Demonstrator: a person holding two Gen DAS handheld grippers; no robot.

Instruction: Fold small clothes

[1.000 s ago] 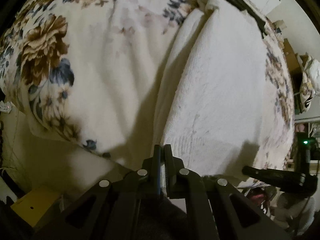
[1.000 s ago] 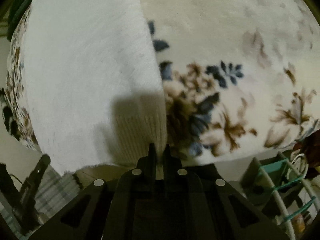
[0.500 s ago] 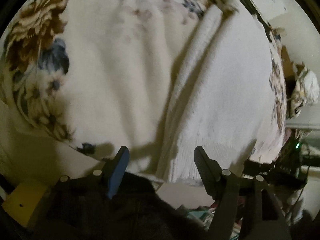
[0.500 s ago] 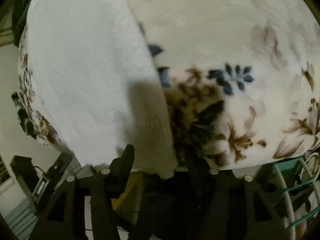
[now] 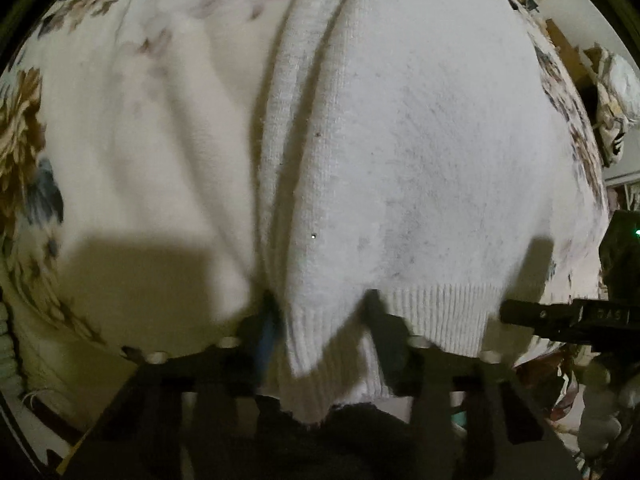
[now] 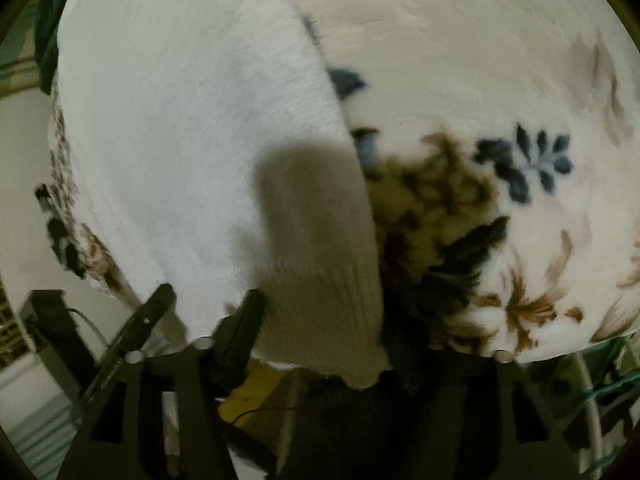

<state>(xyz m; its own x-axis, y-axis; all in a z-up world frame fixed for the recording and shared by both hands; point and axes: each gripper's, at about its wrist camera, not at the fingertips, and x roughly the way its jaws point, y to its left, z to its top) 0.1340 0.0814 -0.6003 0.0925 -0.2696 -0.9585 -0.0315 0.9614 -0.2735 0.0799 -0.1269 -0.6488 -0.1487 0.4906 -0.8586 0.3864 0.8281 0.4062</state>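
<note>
A white knit sweater lies flat on a floral blanket, one long fold running up its left side. My left gripper straddles the near-left corner of the ribbed hem; its jaws are closing with the cloth between the fingers. In the right wrist view the sweater fills the left half of the blanket. My right gripper straddles the near-right hem corner, its jaws closing around the ribbing. Each gripper shows in the other's view: the right gripper's finger and the left gripper's finger.
The blanket's near edge drops off just under both grippers. A yellow box sits below that edge. A wire rack with green ties stands at the lower right. A dark green cloth lies at the far left corner.
Both grippers went from shut to wide open, moved down onto the hem, and now close around its corners. The sweater looms larger in both views.
</note>
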